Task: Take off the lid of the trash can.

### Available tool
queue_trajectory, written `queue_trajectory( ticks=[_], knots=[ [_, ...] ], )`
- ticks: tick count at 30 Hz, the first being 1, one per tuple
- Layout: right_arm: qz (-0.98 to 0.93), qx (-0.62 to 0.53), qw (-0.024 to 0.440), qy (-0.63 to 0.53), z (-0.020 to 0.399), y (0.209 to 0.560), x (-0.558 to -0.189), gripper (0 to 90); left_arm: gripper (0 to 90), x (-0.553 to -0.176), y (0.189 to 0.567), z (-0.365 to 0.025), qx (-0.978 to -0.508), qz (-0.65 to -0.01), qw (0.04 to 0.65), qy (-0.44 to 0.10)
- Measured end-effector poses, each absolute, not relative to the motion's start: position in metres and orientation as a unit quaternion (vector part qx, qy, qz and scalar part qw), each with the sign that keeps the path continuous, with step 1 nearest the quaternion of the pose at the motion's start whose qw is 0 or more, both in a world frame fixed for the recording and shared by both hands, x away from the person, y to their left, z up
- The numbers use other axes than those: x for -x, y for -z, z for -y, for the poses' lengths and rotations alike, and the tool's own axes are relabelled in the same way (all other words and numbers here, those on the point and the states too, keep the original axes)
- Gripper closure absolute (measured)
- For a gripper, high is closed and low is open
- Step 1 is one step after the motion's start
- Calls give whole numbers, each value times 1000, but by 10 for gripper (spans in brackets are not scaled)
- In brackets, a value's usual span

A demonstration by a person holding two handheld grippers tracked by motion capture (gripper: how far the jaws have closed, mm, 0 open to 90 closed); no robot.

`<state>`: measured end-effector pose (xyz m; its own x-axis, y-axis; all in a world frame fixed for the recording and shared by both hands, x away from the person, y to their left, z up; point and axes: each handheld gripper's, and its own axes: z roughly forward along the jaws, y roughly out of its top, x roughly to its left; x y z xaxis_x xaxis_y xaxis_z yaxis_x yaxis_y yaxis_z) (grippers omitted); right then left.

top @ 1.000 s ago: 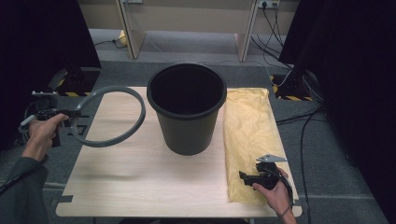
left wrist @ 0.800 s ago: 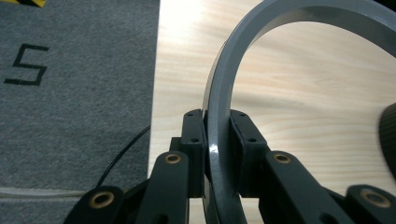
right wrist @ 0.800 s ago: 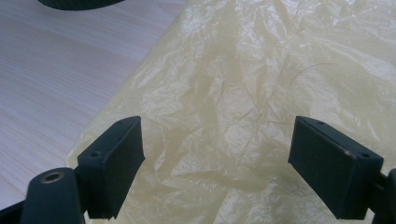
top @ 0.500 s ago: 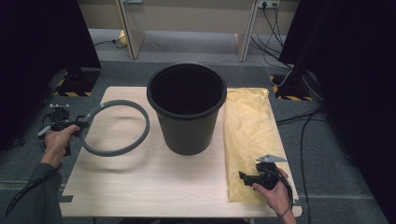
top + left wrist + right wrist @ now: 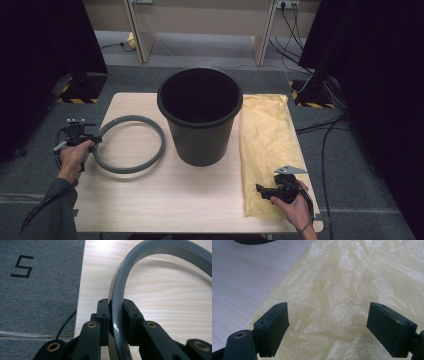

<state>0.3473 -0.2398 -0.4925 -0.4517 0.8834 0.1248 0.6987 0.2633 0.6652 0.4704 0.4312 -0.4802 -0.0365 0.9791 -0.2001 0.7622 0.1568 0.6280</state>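
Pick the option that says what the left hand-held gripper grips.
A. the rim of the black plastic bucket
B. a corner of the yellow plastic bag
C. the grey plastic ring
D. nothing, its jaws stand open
C: in the left gripper view the jaws of the left hand-held gripper clamp both sides of the grey plastic ring, which lies on the light wooden table left of the black plastic bucket.

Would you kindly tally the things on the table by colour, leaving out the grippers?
Black: 1, the bin
Grey: 1, the ring
Yellow: 1, the plastic bag
Total: 3
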Motion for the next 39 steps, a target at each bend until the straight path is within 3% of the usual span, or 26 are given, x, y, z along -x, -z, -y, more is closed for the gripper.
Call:
queue_trajectory(
  ticks=[19,22,23,24,26,29,39],
  knots=[
    [-784,-505,135,-335,239,493,-347,180,711,-467,503,-430,-644,-687,279,-188],
    [-784,-506,135,-334,238,493,-347,180,645,-467,502,-429,-653,-681,275,-182],
    [-784,-506,135,-334,238,493,-347,180,606,-468,502,-428,-654,-683,271,-180],
    [-784,-506,135,-334,238,493,-347,180,494,-469,498,-427,-655,-683,263,-188],
    [-785,-502,138,-335,239,493,-348,180,468,-469,495,-426,-655,-681,264,-194],
    [-783,-505,137,-336,240,493,-348,180,342,-470,480,-417,-655,-674,276,-199],
    [-782,-506,139,-336,241,492,-347,179,218,-459,449,-379,-681,-629,331,-173]
  ],
)
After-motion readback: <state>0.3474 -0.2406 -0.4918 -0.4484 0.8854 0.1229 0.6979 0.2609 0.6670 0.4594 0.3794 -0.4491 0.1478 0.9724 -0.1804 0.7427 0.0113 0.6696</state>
